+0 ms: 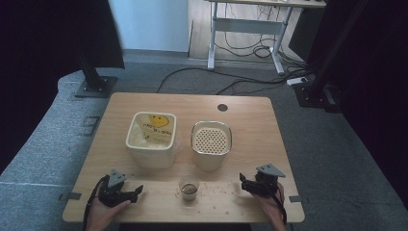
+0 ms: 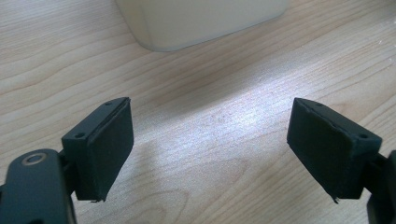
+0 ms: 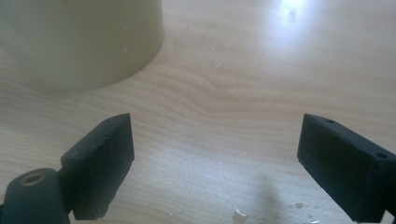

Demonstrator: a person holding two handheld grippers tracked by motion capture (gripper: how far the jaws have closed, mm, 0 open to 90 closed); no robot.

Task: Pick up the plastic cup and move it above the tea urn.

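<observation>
Landmark: small cup (image 1: 188, 188), near edge of the wooden table (image 1: 250, 120), roughly centred.
Cup contents: something dark and low inside, can't tell what.
Left gripper (image 1: 137, 192): well left of the cup, resting low at the table, jaws pointing toward it; in the left gripper view (image 2: 210, 144) jaws stand wide apart, only bare wood between them.
Right gripper (image 1: 243, 183): well right of the cup, also low; in the right gripper view (image 3: 215, 163) jaws spread wide, gripping nothing.
Square tub (image 1: 151, 139): behind the cup, to its left; yellow-printed bag or label inside, some pale stuff at the bottom.
Strainer tub (image 1: 211, 143): behind the cup, slightly right; holed insert sits in its top.
Crumbs (image 1: 226, 188): scattered on the wood right of the cup; a few wet-looking specks by the right jaws.
Task thing: none stated; cup is my guess, sitting midway between both grippers.
Handling guess: cup looks light, thin-walled, easy to crush or tip; contents could spill.
Grip: squeeze gently across the wall below the rim, keep upright.
</observation>
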